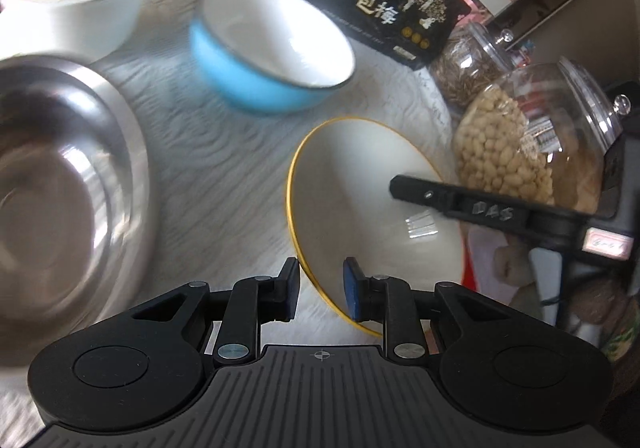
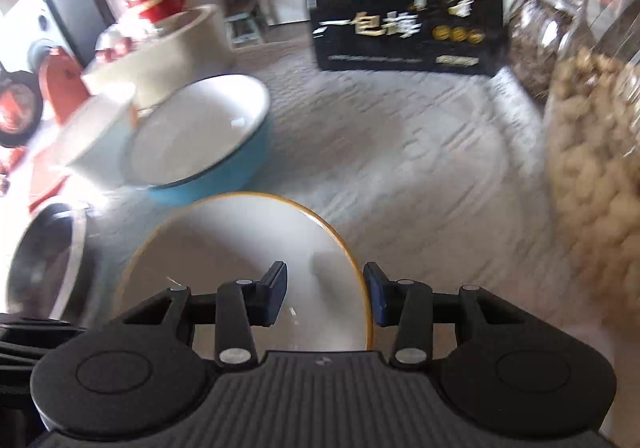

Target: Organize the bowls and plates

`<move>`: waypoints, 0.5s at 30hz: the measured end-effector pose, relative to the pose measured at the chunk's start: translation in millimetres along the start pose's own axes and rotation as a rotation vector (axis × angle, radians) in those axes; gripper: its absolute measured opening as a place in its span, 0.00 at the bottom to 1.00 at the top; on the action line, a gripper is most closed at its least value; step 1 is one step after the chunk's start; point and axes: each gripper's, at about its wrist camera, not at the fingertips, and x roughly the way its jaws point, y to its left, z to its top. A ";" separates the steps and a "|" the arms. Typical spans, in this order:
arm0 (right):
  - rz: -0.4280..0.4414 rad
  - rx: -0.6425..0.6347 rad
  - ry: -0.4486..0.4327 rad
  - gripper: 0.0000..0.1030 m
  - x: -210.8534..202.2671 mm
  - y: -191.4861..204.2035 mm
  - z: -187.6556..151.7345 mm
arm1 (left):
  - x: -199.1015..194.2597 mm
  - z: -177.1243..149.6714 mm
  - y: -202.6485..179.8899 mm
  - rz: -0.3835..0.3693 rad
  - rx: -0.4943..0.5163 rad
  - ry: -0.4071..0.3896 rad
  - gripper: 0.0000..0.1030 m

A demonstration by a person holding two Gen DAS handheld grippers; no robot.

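Note:
A white bowl with a yellow rim hangs tilted above the white tablecloth, carried between both grippers. My left gripper is shut on its near rim, which runs slantwise between the blue pads. My right gripper grips the opposite rim, with one pad inside the bowl and the other against the outside. One of its black fingers shows across the far rim in the left wrist view. A blue bowl, a white bowl and a steel bowl stand beyond.
A black printed box stands at the back. Two glass jars, one of peanuts and one of dark strands, crowd the right side. A large cream pot sits behind the bowls. Open tablecloth lies mid-table.

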 end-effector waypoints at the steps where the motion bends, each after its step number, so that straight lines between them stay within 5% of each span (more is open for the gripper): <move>1: 0.019 -0.001 0.003 0.41 -2.7 5.5 -2.7 | -5.7 -4.6 5.4 0.001 -0.010 -0.001 0.25; 15: 0.085 0.008 0.037 0.42 6.6 13.8 -27.6 | -22.5 -9.0 19.0 0.029 -0.038 -0.026 0.25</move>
